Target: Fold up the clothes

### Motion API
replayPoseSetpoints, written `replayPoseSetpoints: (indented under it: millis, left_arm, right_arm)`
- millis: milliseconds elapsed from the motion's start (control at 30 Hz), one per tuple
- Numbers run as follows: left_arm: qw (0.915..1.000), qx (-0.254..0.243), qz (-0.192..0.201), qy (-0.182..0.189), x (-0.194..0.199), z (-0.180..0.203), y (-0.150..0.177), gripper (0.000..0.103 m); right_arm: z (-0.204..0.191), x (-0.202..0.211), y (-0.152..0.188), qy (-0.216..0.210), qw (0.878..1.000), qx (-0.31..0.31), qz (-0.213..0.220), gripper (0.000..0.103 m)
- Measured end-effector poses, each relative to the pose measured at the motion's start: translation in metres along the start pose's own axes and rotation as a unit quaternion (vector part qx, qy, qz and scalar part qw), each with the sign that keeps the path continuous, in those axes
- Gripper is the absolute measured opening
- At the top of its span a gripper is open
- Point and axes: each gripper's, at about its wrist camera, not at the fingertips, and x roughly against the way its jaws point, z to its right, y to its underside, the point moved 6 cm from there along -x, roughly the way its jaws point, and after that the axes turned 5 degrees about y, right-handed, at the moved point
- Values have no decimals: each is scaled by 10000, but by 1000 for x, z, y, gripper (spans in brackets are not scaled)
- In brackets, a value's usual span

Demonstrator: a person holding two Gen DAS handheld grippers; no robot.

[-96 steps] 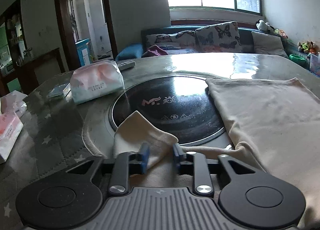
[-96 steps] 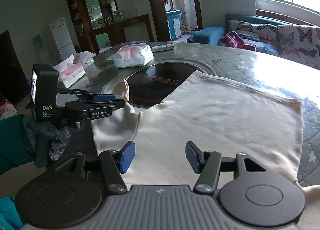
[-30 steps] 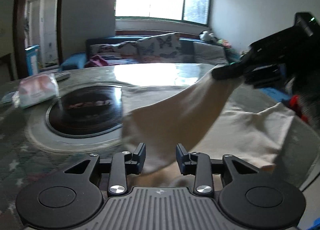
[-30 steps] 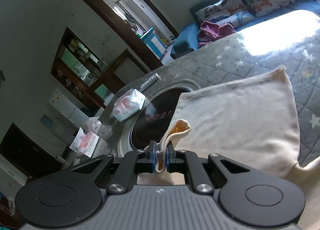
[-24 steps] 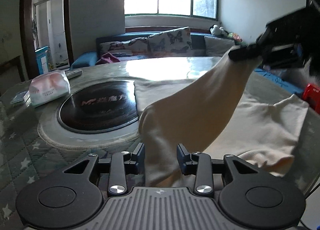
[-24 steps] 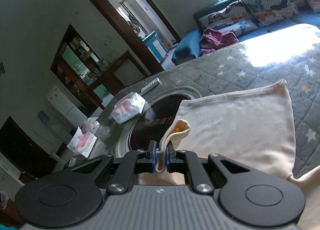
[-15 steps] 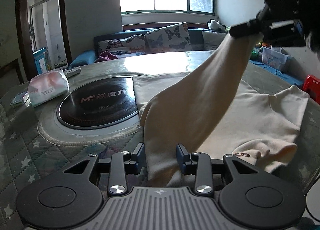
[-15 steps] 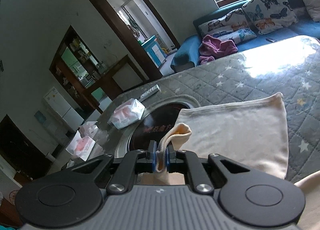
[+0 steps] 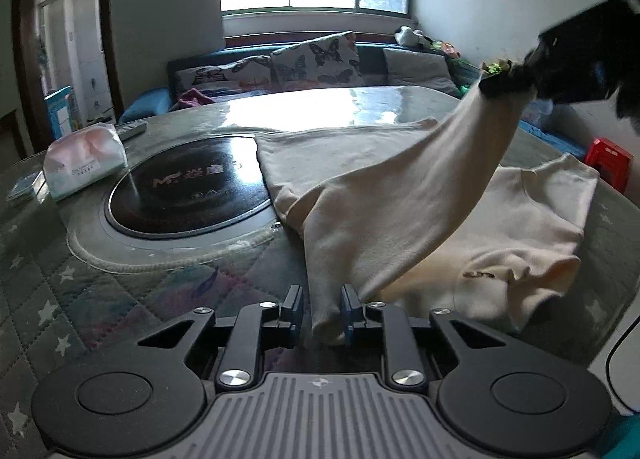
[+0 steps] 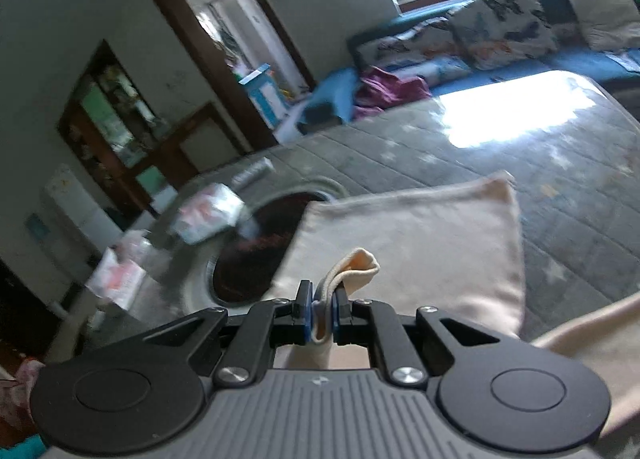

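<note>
A cream long-sleeved top (image 9: 500,219) lies on the quilted table (image 9: 80,299), its body spread toward the back (image 10: 420,239). My right gripper (image 10: 322,311) is shut on the sleeve cuff (image 10: 356,267) and holds it high; it shows at the upper right of the left wrist view (image 9: 508,83). The sleeve (image 9: 400,211) stretches from there down to my left gripper (image 9: 320,313), whose jaws stand a little apart with sleeve fabric hanging loosely between them.
A round black hotplate (image 9: 188,187) is set in the table's middle. A tissue pack (image 9: 84,159), a remote (image 9: 132,127) and more tissue packs (image 10: 120,275) lie to the left. A sofa with butterfly cushions (image 9: 312,63) stands behind the table.
My right gripper has carried the cuff further right and higher, stretching the sleeve over the top's body. The left gripper stays low at the sleeve's base, and more of the table's left side shows.
</note>
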Motion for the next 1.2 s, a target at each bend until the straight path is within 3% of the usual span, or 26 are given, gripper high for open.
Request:
replayPoseSetpoints:
  millis: [133,300,433,600,767,1033,1200]
  left_arm:
    - [9997,-136,-159,136,1,-4,-1,23]
    - [9998,46,-69,178,2,-16,-20,23]
    - [9996,135,77,255,-8,-20,-40,23]
    - [9990,48,144,415,-32,-14,-60,22]
    - [9991,79,12,420,-59,-14,-63,22]
    - [9994,118,0,325,-62,-25,-60,22]
    - [9995,-5,135,282,-52,-20,-63,22]
  right_arm:
    - [18,-11,15,326,9992,-83,-212,8]
    - [39,-24,33,746,9961,-159,-450,13]
    - [41,-22,34,1273,9912,304,-206,17]
    - [22,-20,32,1191,9889,888,81,17]
    - [7,-36,41,1094,9846,1361,5,17]
    - [20,-46,56,1153,9832,1378,-308,17]
    - [18,-35,61,1079,9834,1445,-194,18]
